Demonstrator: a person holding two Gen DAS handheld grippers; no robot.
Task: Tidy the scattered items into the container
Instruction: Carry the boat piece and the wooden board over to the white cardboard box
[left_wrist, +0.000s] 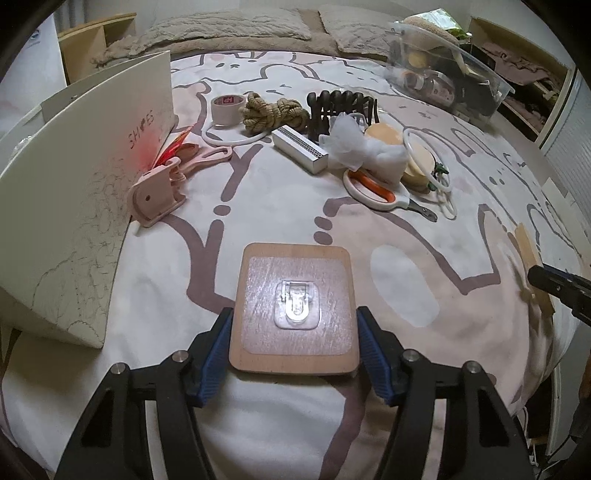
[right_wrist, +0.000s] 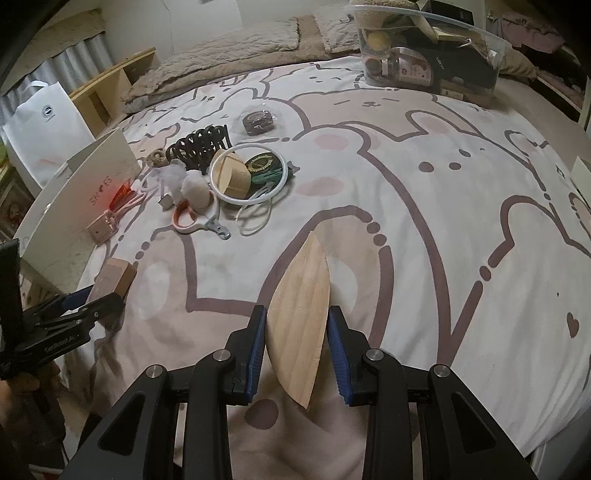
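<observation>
My left gripper (left_wrist: 294, 325) is shut on a rounded wooden board with a clear adhesive hook (left_wrist: 295, 308) and holds it level over the bed; it also shows in the right wrist view (right_wrist: 114, 278). My right gripper (right_wrist: 297, 325) is shut on a thin curved wood sheet (right_wrist: 301, 314), also seen blurred in the left wrist view (left_wrist: 532, 269). The clear plastic container (left_wrist: 447, 77) stands at the far right of the bed, holding several items; it also shows in the right wrist view (right_wrist: 424, 51). Scattered items lie mid-bed: tape roll (left_wrist: 227, 105), rope (left_wrist: 273, 112), scissors (left_wrist: 373, 190).
A white shoe-box lid (left_wrist: 85, 192) leans at the left, with a pink clip (left_wrist: 159, 192) beside it. A silver bar (left_wrist: 301, 147), black hair claw (left_wrist: 340, 107), white mesh (left_wrist: 354, 144) and hoop (right_wrist: 249, 175) crowd the pile. Pillows (left_wrist: 229, 27) lie at the bed's head.
</observation>
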